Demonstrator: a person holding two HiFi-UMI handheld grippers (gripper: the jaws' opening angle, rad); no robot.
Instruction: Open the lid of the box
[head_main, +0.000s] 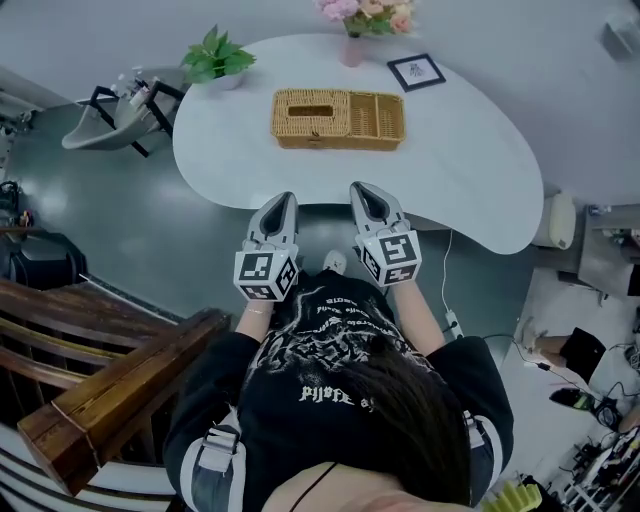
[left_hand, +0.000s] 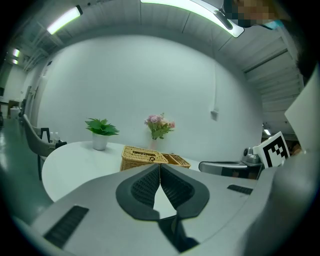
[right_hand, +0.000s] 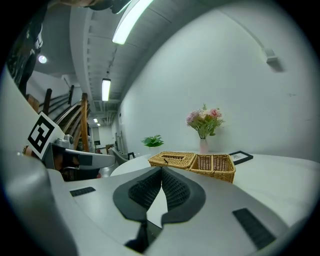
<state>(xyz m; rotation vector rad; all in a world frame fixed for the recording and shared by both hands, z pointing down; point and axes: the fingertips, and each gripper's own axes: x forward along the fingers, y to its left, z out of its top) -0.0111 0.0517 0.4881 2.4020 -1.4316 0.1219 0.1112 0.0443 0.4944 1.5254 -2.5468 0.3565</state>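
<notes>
Close before the person's (head_main: 340, 400) chest, left gripper (head_main: 283, 198) and right gripper (head_main: 362, 189) are held at the white table's (head_main: 470, 165) near edge, jaws pressed together on nothing. Wicker box (head_main: 312, 116) is seen mid-table, lid down, well apart from both.

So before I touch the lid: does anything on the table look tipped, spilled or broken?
Nothing stands out. The wicker box sits flat on the table with its lid down. The potted plant and flower vase stand upright, and nothing is spilled.
</notes>
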